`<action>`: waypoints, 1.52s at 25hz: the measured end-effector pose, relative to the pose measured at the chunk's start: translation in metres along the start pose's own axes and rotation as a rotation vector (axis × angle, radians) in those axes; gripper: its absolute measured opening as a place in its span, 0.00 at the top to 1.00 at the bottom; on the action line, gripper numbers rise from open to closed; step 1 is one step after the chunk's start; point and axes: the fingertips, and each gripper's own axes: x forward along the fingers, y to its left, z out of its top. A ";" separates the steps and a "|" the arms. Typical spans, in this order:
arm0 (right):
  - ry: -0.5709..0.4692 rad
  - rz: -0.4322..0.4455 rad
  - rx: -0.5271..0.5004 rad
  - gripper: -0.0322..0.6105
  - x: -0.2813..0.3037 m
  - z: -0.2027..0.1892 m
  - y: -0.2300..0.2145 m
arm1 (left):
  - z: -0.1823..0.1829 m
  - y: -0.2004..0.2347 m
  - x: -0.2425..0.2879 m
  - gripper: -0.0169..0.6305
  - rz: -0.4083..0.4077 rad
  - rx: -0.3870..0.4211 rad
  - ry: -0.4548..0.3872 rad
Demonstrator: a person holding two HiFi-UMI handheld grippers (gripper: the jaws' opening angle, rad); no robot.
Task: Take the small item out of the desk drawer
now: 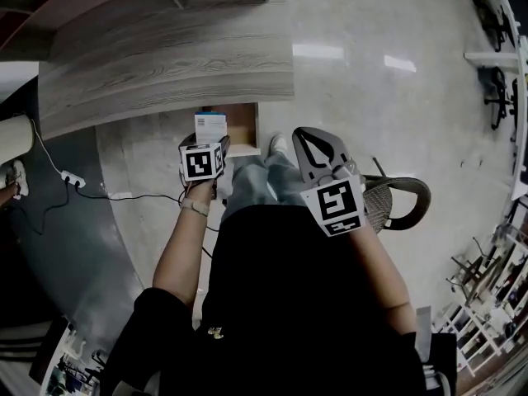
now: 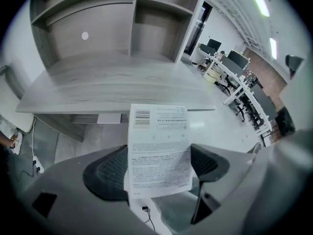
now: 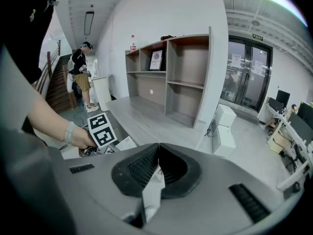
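My left fingers (image 2: 105,173) grip the box (image 2: 159,146) above the open drawer (image 1: 243,122), right fingers (image 3: 134,168) pressed together; next, onto the tabletop (image 2: 112,84)

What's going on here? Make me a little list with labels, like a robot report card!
left gripper: shut on the small box
small box: white, with a barcode and small print, held up out of the drawer
drawer: open under the desk
desk: grey wood top, shelves behind it
right gripper: jaw tips together, held off to the side near a chair
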 end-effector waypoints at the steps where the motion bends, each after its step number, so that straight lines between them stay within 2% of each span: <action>1: -0.008 0.004 -0.005 0.96 0.000 0.003 0.000 | 0.004 0.000 -0.008 0.34 0.000 -0.008 -0.017; 10: -0.093 0.036 -0.059 0.96 -0.001 0.046 0.001 | 0.067 -0.004 -0.100 0.34 0.007 -0.038 -0.254; 22: -0.225 0.048 -0.086 0.96 -0.013 0.106 -0.003 | 0.159 -0.035 -0.243 0.34 -0.003 0.085 -0.702; 30: -0.323 0.061 -0.118 0.96 -0.023 0.148 -0.004 | 0.188 -0.046 -0.315 0.34 0.054 0.167 -0.931; 38: -0.432 0.087 -0.144 0.96 -0.032 0.189 -0.002 | 0.201 -0.048 -0.371 0.34 0.106 0.203 -1.100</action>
